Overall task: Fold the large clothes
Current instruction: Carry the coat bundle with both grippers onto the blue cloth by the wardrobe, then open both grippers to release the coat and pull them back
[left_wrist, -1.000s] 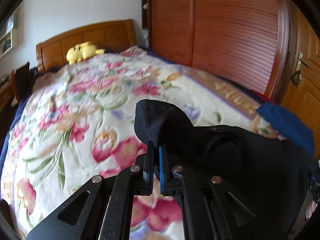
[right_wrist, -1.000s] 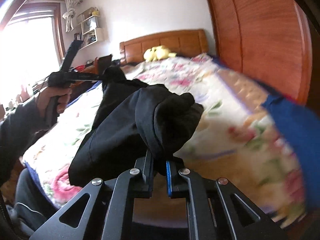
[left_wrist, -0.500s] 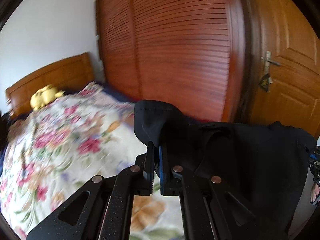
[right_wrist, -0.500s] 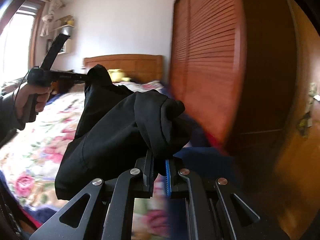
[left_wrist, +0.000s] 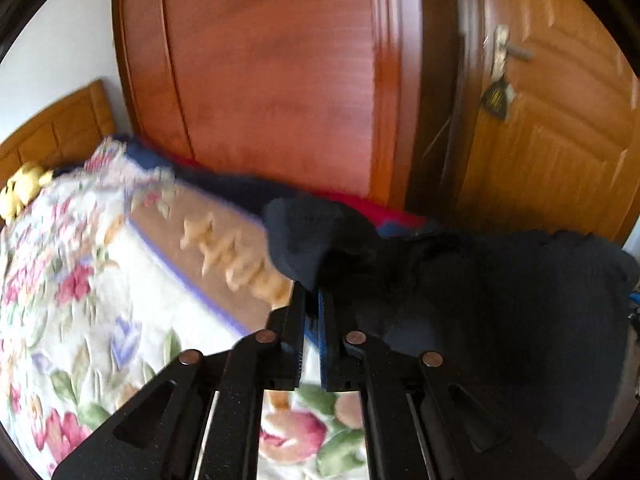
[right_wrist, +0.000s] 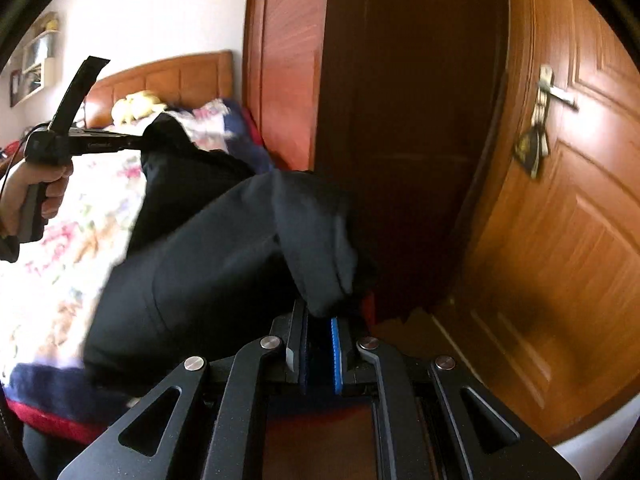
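Note:
A large black garment (left_wrist: 500, 300) hangs in the air between my two grippers, above the right edge of the bed. My left gripper (left_wrist: 311, 300) is shut on one bunched corner of it. My right gripper (right_wrist: 320, 320) is shut on another bunched corner (right_wrist: 316, 248). In the right wrist view the left gripper (right_wrist: 140, 142) shows at the left, held by a hand, with the garment (right_wrist: 192, 264) draped down from it toward my right gripper. The cloth sags loosely between the two holds.
The bed carries a floral quilt (left_wrist: 80, 300) with a yellow plush toy (left_wrist: 20, 194) by the wooden headboard (right_wrist: 168, 80). A red-brown louvred wardrobe (left_wrist: 272, 80) stands beside the bed. A wooden door (right_wrist: 560, 220) with a handle and hanging keys is at the right.
Both grippers have swung to the right with the garment still held, away from the bed's middle toward the wardrobe and the door. The views are motion blurred.

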The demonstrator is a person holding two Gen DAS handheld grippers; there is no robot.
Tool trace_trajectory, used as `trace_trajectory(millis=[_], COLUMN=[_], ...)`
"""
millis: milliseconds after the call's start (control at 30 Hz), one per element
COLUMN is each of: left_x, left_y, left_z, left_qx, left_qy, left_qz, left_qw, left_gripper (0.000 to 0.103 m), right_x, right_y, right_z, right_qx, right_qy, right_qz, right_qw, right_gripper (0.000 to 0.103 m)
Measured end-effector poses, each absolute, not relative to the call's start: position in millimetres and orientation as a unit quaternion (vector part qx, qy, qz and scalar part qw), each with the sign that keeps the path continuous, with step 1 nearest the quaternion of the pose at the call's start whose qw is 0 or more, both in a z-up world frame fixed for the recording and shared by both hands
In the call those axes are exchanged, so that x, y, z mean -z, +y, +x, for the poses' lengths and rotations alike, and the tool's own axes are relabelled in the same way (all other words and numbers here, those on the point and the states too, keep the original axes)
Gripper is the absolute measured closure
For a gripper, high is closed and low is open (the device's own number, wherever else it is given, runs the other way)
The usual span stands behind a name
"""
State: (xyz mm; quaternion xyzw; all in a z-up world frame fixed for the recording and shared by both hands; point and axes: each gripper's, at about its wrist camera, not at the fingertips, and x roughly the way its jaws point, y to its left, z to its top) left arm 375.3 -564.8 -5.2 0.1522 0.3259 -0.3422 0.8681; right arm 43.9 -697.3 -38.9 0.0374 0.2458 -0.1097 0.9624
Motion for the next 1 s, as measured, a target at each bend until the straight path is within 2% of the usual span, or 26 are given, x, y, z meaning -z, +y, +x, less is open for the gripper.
trace_trajectory(millis=[67, 300, 367, 400, 433, 567, 733, 1000], left_x=[22.7, 31.6, 32.0, 30.8, 29.2, 26.7, 21.2, 4.2], left_y=[-555.5, -501.6, -487.8, -481.3, -473.2, -446.4, -405.1, -337.7], left_z=[378.2, 370.0, 363.9, 357.4, 349.7, 327.8, 296.6, 254.1], left_qx=[0.343, 0.365, 0.374, 0.376, 0.380, 0.391, 0.398, 0.387], left_qy=[0.338, 0.350, 0.347, 0.343, 0.339, 0.332, 0.320, 0.297], left_qz=[0.160, 0.158, 0.156, 0.156, 0.153, 0.141, 0.132, 0.121], left_qw=[0.862, 0.848, 0.846, 0.847, 0.847, 0.847, 0.850, 0.865], left_gripper=[0.098, 0.077, 0.077, 0.076, 0.068, 0.068, 0.062, 0.061], right_x=[45.8, 39.0, 38.4, 44.6, 39.6, 20.8, 4.0, 4.9], right_y=[-699.4, -694.9, -687.1, -681.4, -675.3, -646.2, -604.2, -541.5], right_z=[43.8, 57.2, 62.2, 64.7, 60.9, 49.2, 38.0, 40.7], right_qx=[0.118, 0.144, 0.154, 0.160, 0.168, 0.176, 0.165, 0.130], right_qy=[0.246, 0.245, 0.243, 0.243, 0.242, 0.230, 0.217, 0.219], right_qz=[0.052, 0.088, 0.088, 0.084, 0.078, 0.053, 0.041, 0.044], right_qw=[0.961, 0.955, 0.954, 0.953, 0.953, 0.956, 0.961, 0.966], right_gripper=[0.094, 0.086, 0.079, 0.069, 0.061, 0.051, 0.038, 0.026])
